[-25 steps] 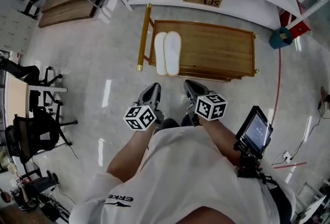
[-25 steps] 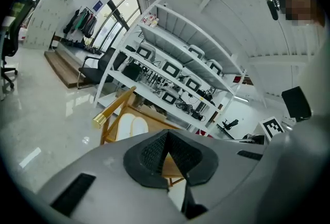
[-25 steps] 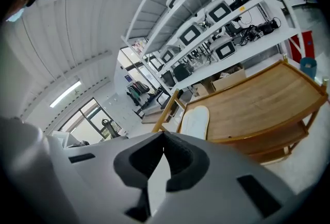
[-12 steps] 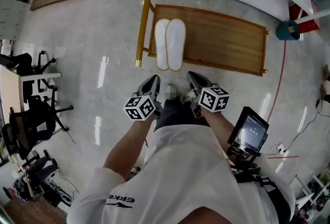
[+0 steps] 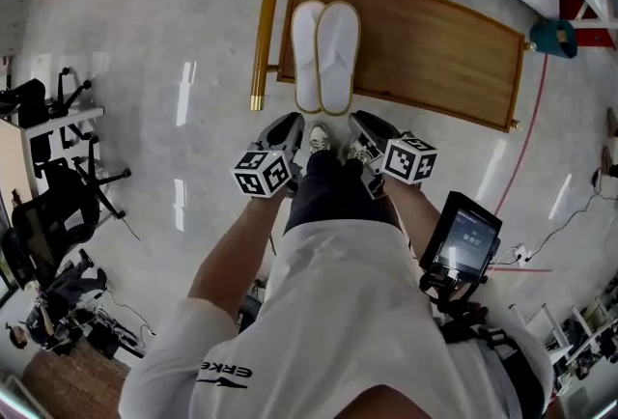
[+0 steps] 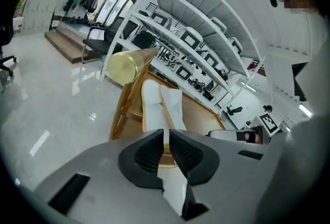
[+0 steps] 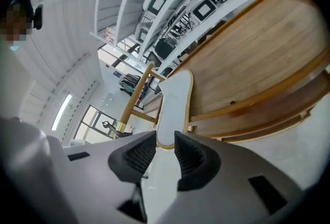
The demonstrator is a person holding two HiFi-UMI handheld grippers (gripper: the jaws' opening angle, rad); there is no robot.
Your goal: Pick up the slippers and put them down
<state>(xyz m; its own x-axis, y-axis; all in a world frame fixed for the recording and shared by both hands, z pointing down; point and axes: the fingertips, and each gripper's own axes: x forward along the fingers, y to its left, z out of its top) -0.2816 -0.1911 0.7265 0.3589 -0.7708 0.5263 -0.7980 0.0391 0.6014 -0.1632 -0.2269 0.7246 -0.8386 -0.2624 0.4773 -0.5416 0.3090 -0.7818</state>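
My left gripper (image 6: pixel 166 140) has its jaws pressed together with nothing in them. The slippers (image 5: pixel 326 55) lie ahead of and below its tips, well apart from them. If it arrives shut like that, I judge it will shove the nearest heel instead of taking it. On that smooth wooden platform (image 5: pixel 435 50) the slipper would simply slide away. The brass handle (image 5: pixel 266 21) stands just left of the jaws' line, so a drift that way risks a knock.

My right gripper (image 7: pixel 165 148) has just been opening. Its jaws stand a little apart and empty, with 1 heel straight ahead beyond the gap. Since the 2 slippers touch along their sides, that narrow gap could pinch both at once. The platform's near edge, between jaws and heels, could catch a low approach.

The slippers are white, thin and flat with tan edging, heels toward the jaws. They look soft and floppy, though the uppers are hard to read from here.
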